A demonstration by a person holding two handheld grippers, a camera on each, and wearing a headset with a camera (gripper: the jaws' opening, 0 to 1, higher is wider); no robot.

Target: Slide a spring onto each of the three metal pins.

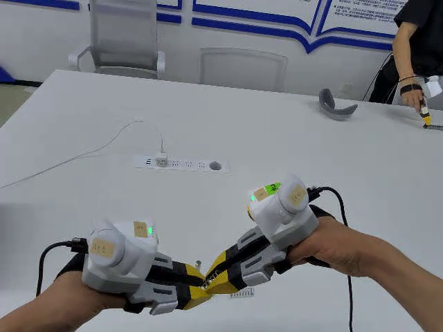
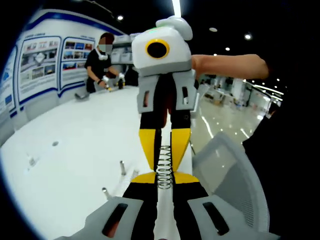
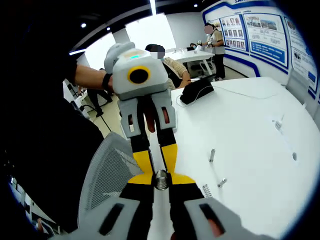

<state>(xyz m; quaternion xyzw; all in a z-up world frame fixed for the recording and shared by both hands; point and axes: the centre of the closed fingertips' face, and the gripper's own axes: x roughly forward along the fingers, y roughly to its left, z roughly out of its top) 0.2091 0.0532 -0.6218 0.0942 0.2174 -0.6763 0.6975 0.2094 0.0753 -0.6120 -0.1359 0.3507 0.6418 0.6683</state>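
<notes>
The task looked barely begun. The two grippers met tip to tip over the near part of the white table (image 1: 277, 152), with a thin coiled steel spring (image 2: 164, 167) between them. The right gripper (image 3: 161, 176) was clenched on that spring, its yellow jaws pinching the sides of the coil. The left gripper (image 2: 165, 180) had its jaws set close about the spring's other end. Whether they were clamped on a pin or on anything else, I could not tell.

No pin in sight wore a spring. A short upright metal pin (image 3: 212, 155) stood bare on the table near the grippers. A second short metal pin (image 3: 222, 182) lay on its side close by, and a loose spare coil spring (image 3: 206, 190) rested just beside it. By my reckoning all three pins were left to do, with the first spring in hand.

The left gripper view showed the held spring side-on, with its full run of coils. The right gripper view showed it end-on, as a small ring. The head view gave the layout instead: the spare spring just right of the meeting tips, and the upright pin just beyond them.
</notes>
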